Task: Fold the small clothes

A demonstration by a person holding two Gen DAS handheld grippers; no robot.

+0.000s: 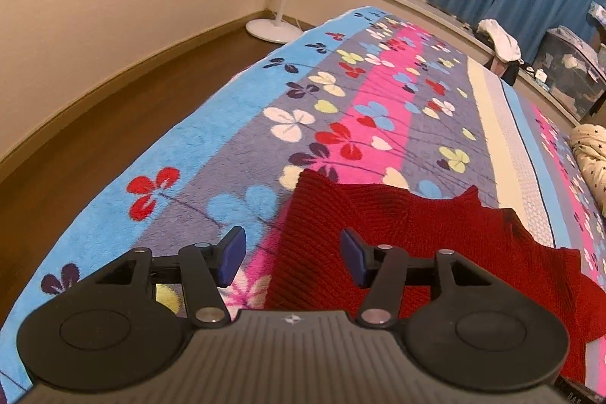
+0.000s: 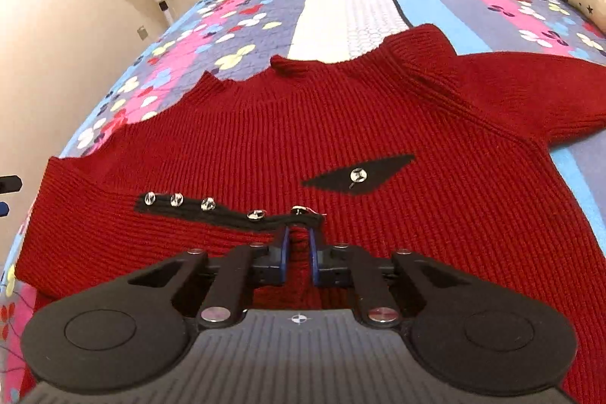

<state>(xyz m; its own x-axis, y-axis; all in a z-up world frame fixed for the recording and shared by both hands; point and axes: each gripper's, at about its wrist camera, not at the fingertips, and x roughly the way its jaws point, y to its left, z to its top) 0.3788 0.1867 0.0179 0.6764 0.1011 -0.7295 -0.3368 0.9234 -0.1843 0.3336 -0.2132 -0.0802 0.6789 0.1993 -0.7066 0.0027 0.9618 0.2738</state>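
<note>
**Colleague:** Start at the left. What are your left tongs doing?

**Me:** My left tongs point(image 1: 291, 258) are spread wide and hold nothing. They sit over the left edge of the red sweater point(image 2: 303, 146), with one blue pad above the flowered blanket point(image 1: 212, 146) and the other above the knit. I judge that's deliberate: straddling the edge lets them close on it when I want that side lifted.

**Colleague:** And the sweater itself?

**Me:** It lies spread across the near part of the bed, front up, its far sleeve point(image 2: 530, 86) reaching out to the right. The black button strip point(image 2: 212, 211) runs along the near front.

**Colleague:** The right side?

**Me:** My right tongs point(image 2: 299, 252) are drawn narrow, pinching a ridge of knit at the strip's right end. I'm gripping there, I think, because it gives a firm hold for the fold.

**Colleague:** Progress?

**Me:** Early, I'd say; I see no fold yet.
</note>
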